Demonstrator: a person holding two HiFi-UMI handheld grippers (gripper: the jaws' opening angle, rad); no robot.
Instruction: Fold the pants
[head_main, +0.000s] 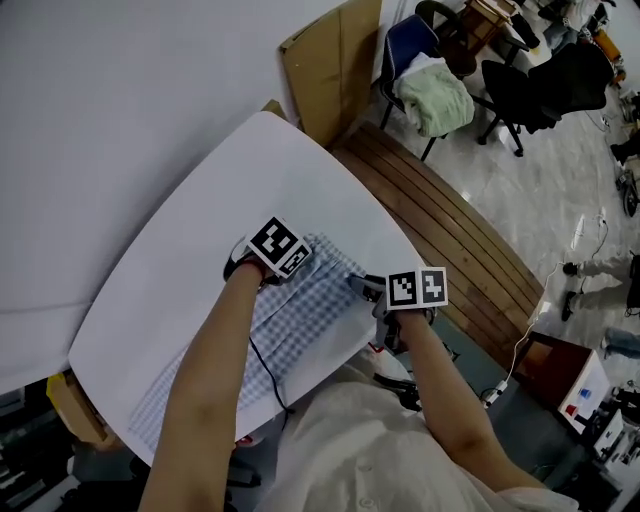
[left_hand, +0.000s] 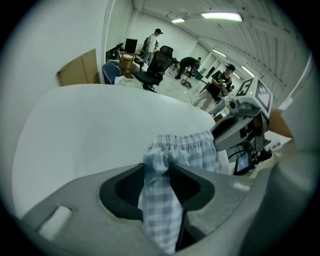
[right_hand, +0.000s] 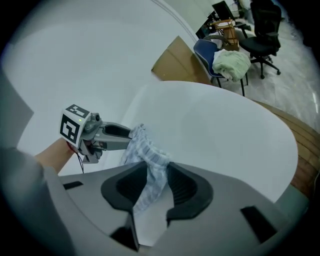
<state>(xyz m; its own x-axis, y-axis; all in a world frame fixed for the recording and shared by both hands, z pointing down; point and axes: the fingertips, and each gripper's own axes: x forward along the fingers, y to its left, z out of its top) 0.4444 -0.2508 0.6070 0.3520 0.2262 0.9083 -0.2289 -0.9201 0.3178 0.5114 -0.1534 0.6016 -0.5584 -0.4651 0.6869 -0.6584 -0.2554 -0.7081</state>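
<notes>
My left gripper (left_hand: 159, 172) and right gripper (right_hand: 157, 176) each clamp a waistband corner of the soft blue-and-white checked cotton pants (head_main: 300, 320), which lie across the white rounded table (head_main: 180, 250). They look light and limp, so the gathered waistband should give the surest hold.

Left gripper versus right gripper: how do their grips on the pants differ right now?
The left gripper sits farther in over the table; the right gripper hangs by its edge. Cloth fills the left gripper's jaw gap as a thick bunch; the right gripper pinches a thinner fold. Both are clamped on the waistband of the checked pants.
</notes>
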